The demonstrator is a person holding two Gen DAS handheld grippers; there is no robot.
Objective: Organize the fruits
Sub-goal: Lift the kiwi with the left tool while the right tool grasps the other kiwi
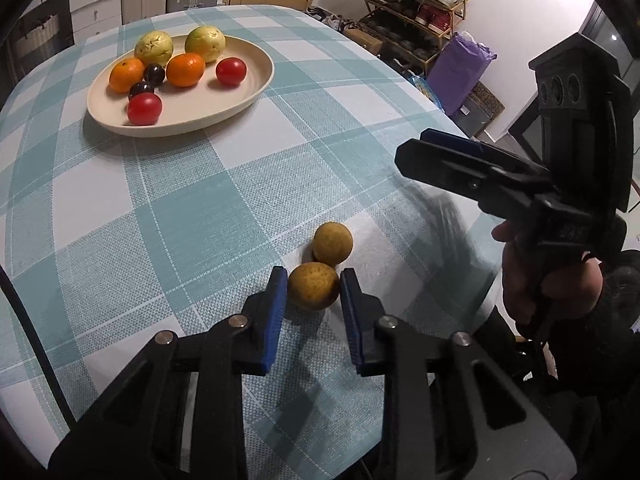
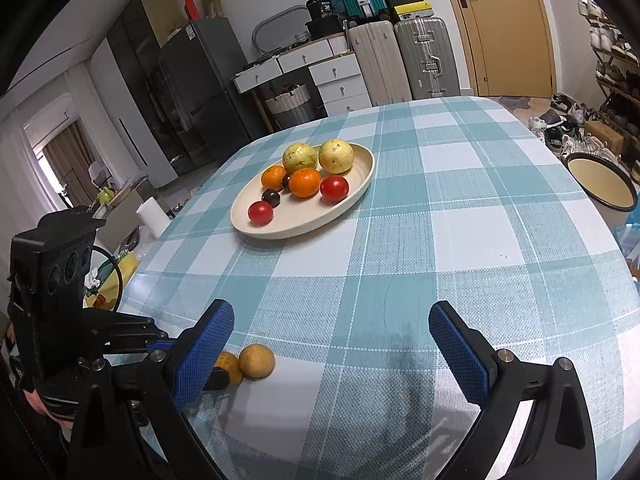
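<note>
Left tongs (image 1: 314,286) angled steeply down at the tabletop (image 1: 200,200), blue pads closed onto the near yellow-brown fruit (image 1: 313,286), one pad on each side, fruit resting on the checked cloth. Fruit is roundish, no clear long axis; which way it points cannot be told. A second yellow-brown fruit (image 1: 333,243) sits just beyond it, touching or nearly so, outside the pads.

Right tongs (image 2: 332,348) spread wide, nothing between the pads, hovering over bare cloth at the near-right part of the tabletop and tilted moderately down toward the far side. In the left wrist view the right tongs show at right, fingers reaching leftward in the picture above the cloth, with a hand (image 1: 548,284) wrapped round the grip and a dark sleeve below it.

Both loose fruits lie near the tabletop's near edge, well apart from the oval cream plate (image 1: 248,92) at the far left. The plate holds two green-yellow guavas (image 1: 154,48) at its far side, two oranges (image 1: 185,69), two red tomatoes (image 1: 145,109) and two dark plums (image 1: 154,74), all roundish. The plate's long axis runs from near-left to far-right in the left wrist view.
</note>
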